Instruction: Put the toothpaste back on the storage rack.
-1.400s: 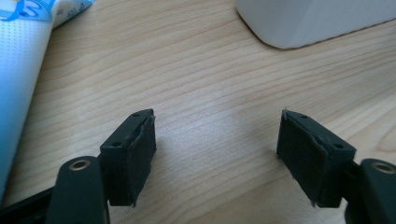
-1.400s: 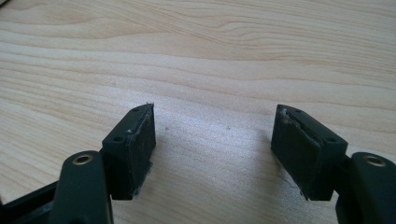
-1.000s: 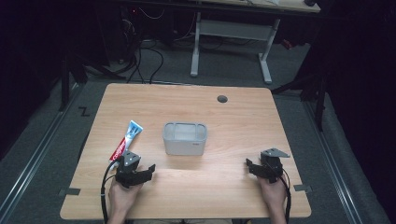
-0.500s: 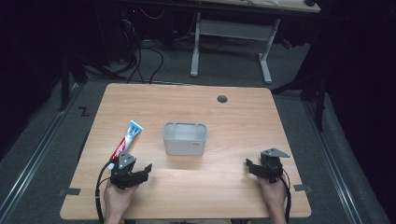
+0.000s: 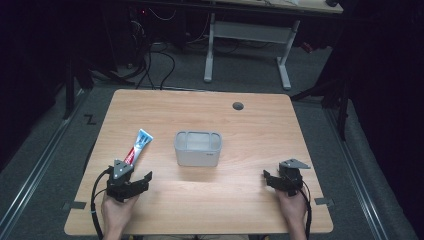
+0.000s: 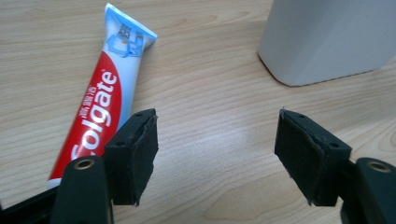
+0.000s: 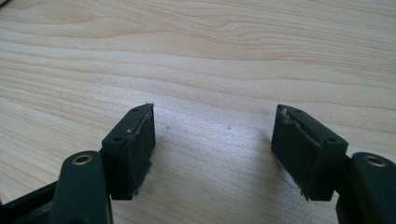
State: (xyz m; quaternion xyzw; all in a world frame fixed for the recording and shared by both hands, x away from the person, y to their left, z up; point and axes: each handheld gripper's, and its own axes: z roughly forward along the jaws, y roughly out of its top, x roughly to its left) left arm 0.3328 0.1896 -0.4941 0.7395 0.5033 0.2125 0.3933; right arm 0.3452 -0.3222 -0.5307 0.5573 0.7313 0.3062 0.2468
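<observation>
Dark room all round, cables trailing on the floor behind and a second desk frame [image 5: 247,37] standing farther back. Light wooden table [image 5: 260,132] sitting in the middle, a small round hole [image 5: 238,106] near its far edge.

Grey open-topped bin [image 5: 198,148] standing at about the table's centre, upright. What it is holding, if anything, is hard to make out from above.

Toothpaste tube [image 5: 138,146] lying flat to the bin's left, well apart from it, red and white with a pale blue crimped end pointing away from the person. "Colgate" is reading clearly along it in the left gripper view [image 6: 100,105].

Left gripper [image 5: 131,178] is hovering near the front left of the table, a hand [image 5: 116,214] gripping it from below, jaws spread wide with bare wood between them. Its near jaw is sitting just beside the tube's cap end, the bin's corner [image 6: 327,39] showing ahead to the right.

Right gripper [image 5: 275,179] is resting at the front right, held by the other hand [image 5: 293,211], jaws likewise gaping wide over bare table [image 7: 210,70].
</observation>
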